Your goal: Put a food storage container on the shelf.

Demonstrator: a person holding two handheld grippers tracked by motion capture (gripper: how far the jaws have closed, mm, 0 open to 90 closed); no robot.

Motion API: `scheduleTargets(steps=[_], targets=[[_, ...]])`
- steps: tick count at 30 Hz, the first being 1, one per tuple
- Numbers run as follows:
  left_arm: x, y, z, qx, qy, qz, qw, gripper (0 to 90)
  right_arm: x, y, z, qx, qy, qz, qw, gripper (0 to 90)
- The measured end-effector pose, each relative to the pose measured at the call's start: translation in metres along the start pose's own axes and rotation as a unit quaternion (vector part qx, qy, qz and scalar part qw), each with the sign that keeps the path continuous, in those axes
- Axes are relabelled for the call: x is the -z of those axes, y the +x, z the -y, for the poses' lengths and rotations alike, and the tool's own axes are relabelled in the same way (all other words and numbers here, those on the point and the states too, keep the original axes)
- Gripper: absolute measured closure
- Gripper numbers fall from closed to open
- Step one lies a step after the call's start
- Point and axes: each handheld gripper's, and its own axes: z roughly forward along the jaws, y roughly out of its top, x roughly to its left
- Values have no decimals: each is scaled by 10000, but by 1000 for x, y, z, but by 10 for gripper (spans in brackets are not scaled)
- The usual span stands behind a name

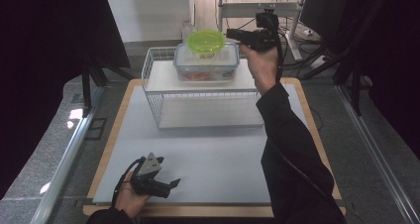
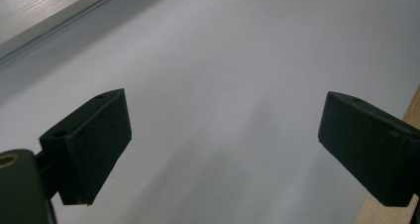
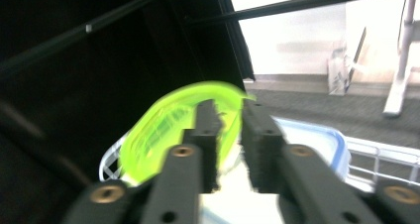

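Green lid (image 1: 205,41) sits pinched in my right gripper (image 1: 235,34) above the clear container (image 1: 206,63); my left gripper (image 1: 173,183) rests wide open on the table (image 1: 213,154).

Both grippers are black. The left gripper (image 1: 171,184), at the lower left of the high view, carries a grey three-cornered plate on top, and its blocky matte jaws show small round holes. The right gripper (image 3: 229,135), at centre frame, has ridged pads, brass-coloured screws and a trailing black cable. The right arm wears a dark sleeve (image 1: 292,149).
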Motion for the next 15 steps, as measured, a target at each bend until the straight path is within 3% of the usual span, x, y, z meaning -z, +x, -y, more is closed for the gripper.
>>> scheduleTargets(steps=[1,2,3,5,8,9,11,15], targets=[[0,0,0,-5,-3,-10,10000,62,4,4,5,157,35,7,9999,867],[0,0,0,-5,-3,-10,10000,62,4,4,5,157,35,7,9999,867],[0,0,0,-4,-9,-14,10000,62,10,11,16,394,54,-33,9992,900],[-1,-1,0,18,-20,-9,10000,62,7,19,28,568,214,-171,9980,900],[-1,-1,0,12,-22,-18,10000,62,0,25,40,661,384,-321,9966,900],[0,-1,0,-10,-10,-24,10000,62,-10,30,48,726,542,-424,9950,900],[0,-1,0,-9,-21,-21,10000,62,-20,34,53,840,658,-376,9936,900],[0,-1,0,-8,-20,-21,10000,62,-35,33,56,795,741,-356,9934,900]])
